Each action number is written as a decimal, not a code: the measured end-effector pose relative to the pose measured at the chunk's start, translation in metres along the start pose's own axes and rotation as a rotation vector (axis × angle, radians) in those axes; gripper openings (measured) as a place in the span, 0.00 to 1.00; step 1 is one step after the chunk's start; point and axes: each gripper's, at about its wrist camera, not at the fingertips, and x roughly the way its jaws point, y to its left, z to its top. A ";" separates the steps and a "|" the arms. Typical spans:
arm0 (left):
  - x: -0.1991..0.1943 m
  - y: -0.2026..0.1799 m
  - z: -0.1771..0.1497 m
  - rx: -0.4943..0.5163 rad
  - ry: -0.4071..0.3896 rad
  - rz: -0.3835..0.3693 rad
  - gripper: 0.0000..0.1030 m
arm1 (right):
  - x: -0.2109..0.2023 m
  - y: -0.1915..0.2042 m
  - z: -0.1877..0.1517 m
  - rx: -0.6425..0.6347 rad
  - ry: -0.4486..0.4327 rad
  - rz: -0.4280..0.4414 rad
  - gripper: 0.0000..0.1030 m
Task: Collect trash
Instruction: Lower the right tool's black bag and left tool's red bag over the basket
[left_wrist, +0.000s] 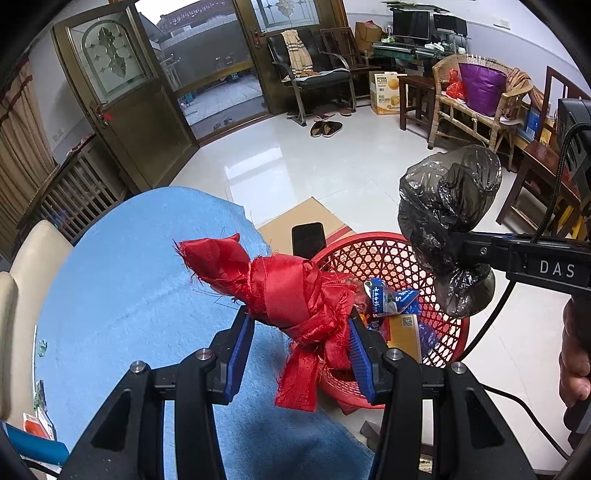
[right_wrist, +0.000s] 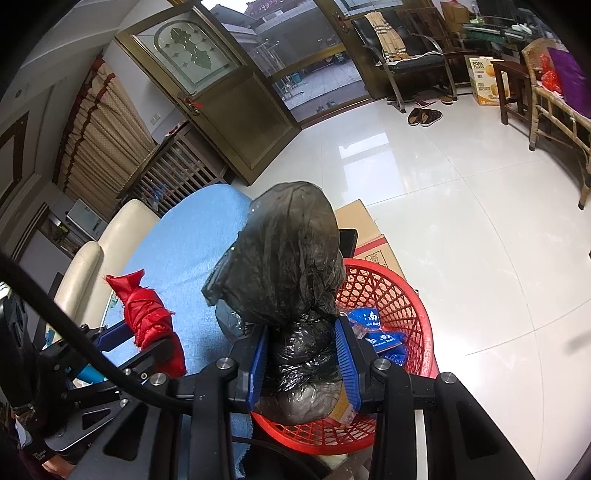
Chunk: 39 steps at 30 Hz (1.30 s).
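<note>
A knotted bundle of red cloth (left_wrist: 291, 291) is clamped between the blue pads of my left gripper (left_wrist: 301, 325), held over the edge of a table with a blue cloth (left_wrist: 129, 295). From the right wrist view the same red cloth (right_wrist: 147, 314) shows at the left. My right gripper (right_wrist: 301, 350) is shut on a crumpled dark plastic bag (right_wrist: 291, 266), which hangs above the red mesh basket (right_wrist: 399, 295). In the left wrist view that bag (left_wrist: 448, 206) hangs over the basket (left_wrist: 373, 254) from the right. Blue wrappers (right_wrist: 369, 325) and a yellow carton (left_wrist: 404, 332) lie inside the basket.
A cardboard box (left_wrist: 303, 218) with a black phone (left_wrist: 308, 240) on it stands behind the basket. A cream chair (right_wrist: 110, 236) sits beside the table. White tiled floor (left_wrist: 314, 166) stretches to the doors, chairs and a wicker seat (left_wrist: 476, 107). A hand (left_wrist: 574, 354) holds the right gripper.
</note>
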 end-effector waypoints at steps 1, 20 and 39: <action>0.000 0.001 0.000 -0.002 0.001 -0.001 0.50 | 0.001 0.000 0.001 0.001 0.003 0.002 0.37; 0.010 0.003 -0.005 -0.011 0.024 -0.026 0.50 | 0.008 -0.004 -0.005 -0.002 0.023 -0.008 0.37; 0.015 0.000 -0.009 -0.014 0.034 -0.042 0.51 | 0.012 -0.009 -0.005 0.010 0.036 -0.017 0.37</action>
